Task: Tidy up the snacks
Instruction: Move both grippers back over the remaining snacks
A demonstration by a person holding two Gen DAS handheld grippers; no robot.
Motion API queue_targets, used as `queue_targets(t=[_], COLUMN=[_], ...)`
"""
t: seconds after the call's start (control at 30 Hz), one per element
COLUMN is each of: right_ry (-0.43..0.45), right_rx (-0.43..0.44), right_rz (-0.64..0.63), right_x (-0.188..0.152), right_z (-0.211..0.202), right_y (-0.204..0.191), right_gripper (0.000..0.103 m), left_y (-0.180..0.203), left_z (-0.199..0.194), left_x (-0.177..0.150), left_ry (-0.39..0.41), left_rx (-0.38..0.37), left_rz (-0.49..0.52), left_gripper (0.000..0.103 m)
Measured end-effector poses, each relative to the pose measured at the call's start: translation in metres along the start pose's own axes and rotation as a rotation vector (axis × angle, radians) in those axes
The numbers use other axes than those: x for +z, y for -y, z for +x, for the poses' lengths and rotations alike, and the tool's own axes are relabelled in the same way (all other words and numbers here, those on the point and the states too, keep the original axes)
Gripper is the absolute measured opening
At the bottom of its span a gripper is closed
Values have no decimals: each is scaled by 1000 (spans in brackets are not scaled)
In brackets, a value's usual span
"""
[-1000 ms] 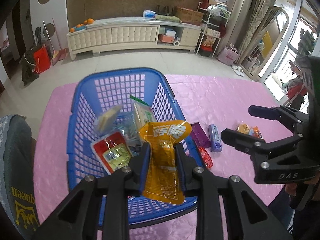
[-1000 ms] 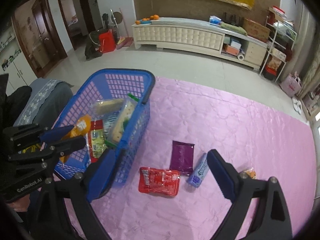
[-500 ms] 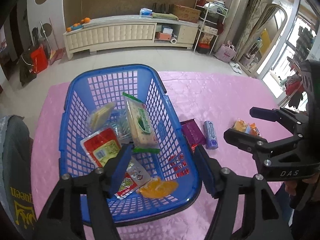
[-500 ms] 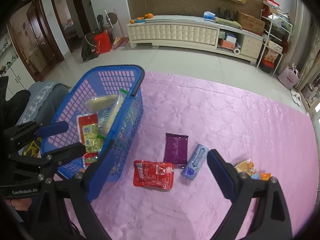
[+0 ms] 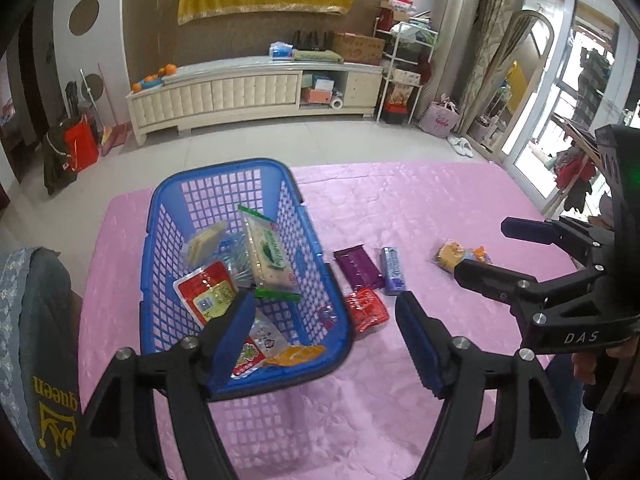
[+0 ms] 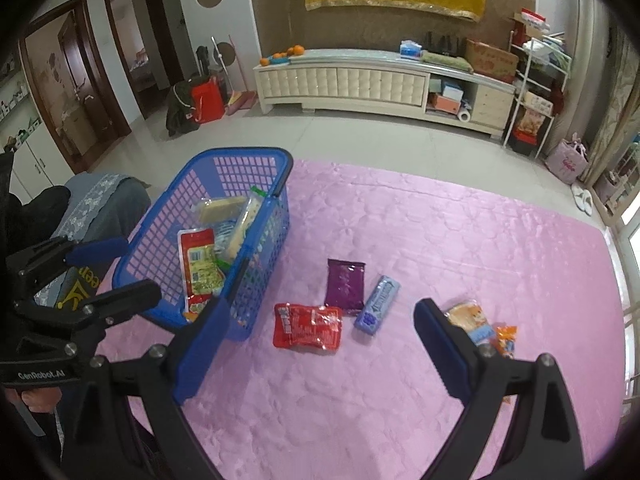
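Note:
A blue plastic basket point(image 5: 160, 216) point(image 6: 280, 160) stands on the pink table at the left and holds several snack packs, among them an orange pouch point(image 5: 296, 354) at its near end. On the cloth lie a red pack point(image 5: 366, 312) point(image 6: 308, 326), a purple pack point(image 5: 358, 268) point(image 6: 345, 286), a blue bar point(image 5: 393, 265) point(image 6: 377, 304) and an orange-and-blue pack point(image 5: 458, 254) point(image 6: 472, 322). My left gripper point(image 5: 326, 340) is open and empty above the basket's near right corner. My right gripper point(image 6: 320, 350) is open and empty above the red pack.
The pink quilted cloth point(image 6: 460, 240) covers the table. A grey chair back point(image 5: 32, 320) with yellow lettering stands at the left edge. Beyond the table are a tiled floor, a white sideboard point(image 6: 360, 80) and shelves.
My left gripper opened and let go of the orange pouch, which dropped into the basket's near end. Then it drew back and to the right. The right gripper stayed open and shifted slightly right.

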State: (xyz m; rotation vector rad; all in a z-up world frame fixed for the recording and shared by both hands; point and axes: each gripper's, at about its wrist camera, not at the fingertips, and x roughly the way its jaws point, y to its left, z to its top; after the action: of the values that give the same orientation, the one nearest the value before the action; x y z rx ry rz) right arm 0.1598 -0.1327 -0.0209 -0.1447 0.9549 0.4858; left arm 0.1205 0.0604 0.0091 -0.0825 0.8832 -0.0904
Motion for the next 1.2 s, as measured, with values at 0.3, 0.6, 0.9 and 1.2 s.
queue_targets(t=[0.3, 0.6, 0.9, 1.2], right_ry=[19, 11, -22, -122], right_rx=[-39, -79, -141, -184], right_rz=[32, 84, 124, 171], right_x=[-18, -33, -47, -69], right_z=[-29, -48, -46, -6], right_y=[25, 62, 107, 154], right_gripper=[95, 95, 95, 95], left_y=[45, 83, 120, 156], left_z=[-6, 9, 40, 96], left_x=[-3, 2, 8, 5], left_ry=[18, -4, -63, -157], left_rx=[-19, -59, -83, -102], left_rz=[76, 105, 120, 142], left_gripper=[78, 79, 79, 79])
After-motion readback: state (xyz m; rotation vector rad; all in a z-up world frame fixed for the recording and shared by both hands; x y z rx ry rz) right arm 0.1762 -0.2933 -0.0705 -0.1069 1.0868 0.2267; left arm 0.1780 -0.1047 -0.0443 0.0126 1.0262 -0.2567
